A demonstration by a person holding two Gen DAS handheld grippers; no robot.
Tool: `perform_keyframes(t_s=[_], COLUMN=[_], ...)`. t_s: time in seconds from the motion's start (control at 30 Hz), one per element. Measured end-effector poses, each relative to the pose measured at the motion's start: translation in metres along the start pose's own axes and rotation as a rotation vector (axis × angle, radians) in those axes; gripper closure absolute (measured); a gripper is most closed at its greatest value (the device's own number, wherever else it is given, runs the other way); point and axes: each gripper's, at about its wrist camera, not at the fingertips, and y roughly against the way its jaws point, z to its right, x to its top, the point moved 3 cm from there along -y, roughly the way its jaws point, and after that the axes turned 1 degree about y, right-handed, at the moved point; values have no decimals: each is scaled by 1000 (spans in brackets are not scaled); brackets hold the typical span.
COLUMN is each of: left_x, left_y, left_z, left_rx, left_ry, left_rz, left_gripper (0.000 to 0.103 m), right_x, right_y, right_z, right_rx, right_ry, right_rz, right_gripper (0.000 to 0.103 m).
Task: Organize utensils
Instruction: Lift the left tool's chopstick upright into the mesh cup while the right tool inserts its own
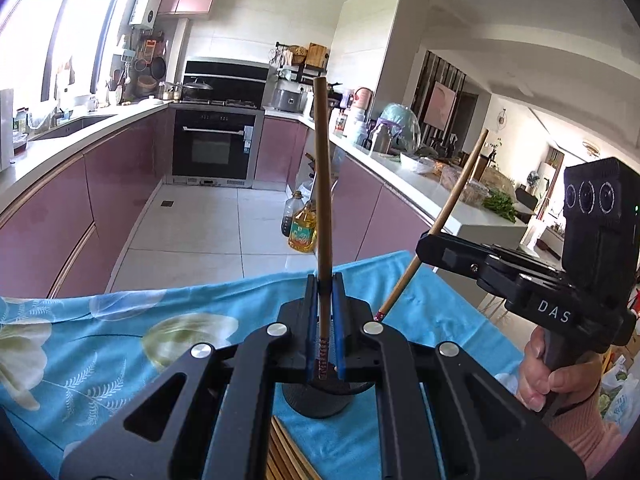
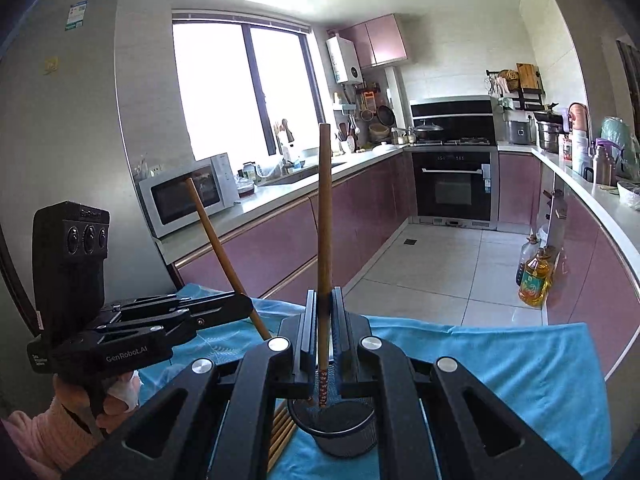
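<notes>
The left gripper [image 1: 325,312] is squeezed tight on one brown chopstick [image 1: 322,184]. The stick stands almost straight up, with its patterned end pointing down between the blue pads [image 1: 338,320].

The right gripper [image 2: 323,320] is also squeezed tight on a second chopstick [image 2: 324,216]. This one stands up too. Its patterned tip hangs just over the open top of a black mesh cup [image 2: 344,436].

Each camera sees the other tool. In the left view, the right tool says "DAS" on its side. In the right view, the left tool says "GenRobot.AI".

The cup stands on a blue cloth [image 2: 500,376] with white flowers, near the middle of both views. I cannot tell if there is anything in the cup. More brown chopsticks [image 2: 282,428] lie flat on the cloth, just left of the cup.

Far away on the kitchen floor, by the right cabinets, stands a bottle of yellow oil [image 2: 534,280] beside a dark bottle. A white microwave [image 2: 188,194] sits on the left counter. A black oven [image 2: 452,184] is at the far end of the room.
</notes>
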Motion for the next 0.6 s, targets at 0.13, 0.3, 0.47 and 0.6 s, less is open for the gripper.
perform_keyframes(t_s=[0.13,0.3,0.47,0.6], left_x=[-12,-24,-31,-36], left_y=[-27,-51,-69,-77], left_z=[-3,-10,-18,-31], left_rx=[9,22,33,51], left_ry=[4,2,14,37], left_rz=[-71,-127,-161,-168], left_gripper=[95,95,95,81], right_x=[-16,-29,-34,-32], right_y=[-23,-45,-63,-68], right_z=[6,13,20,27], right_rx=[-2,-11,-29,-49], right_ry=[-14,-39,-66,-102], right_rz=[-86,-175,-230,-217], right_gripper=[97,97,97,91])
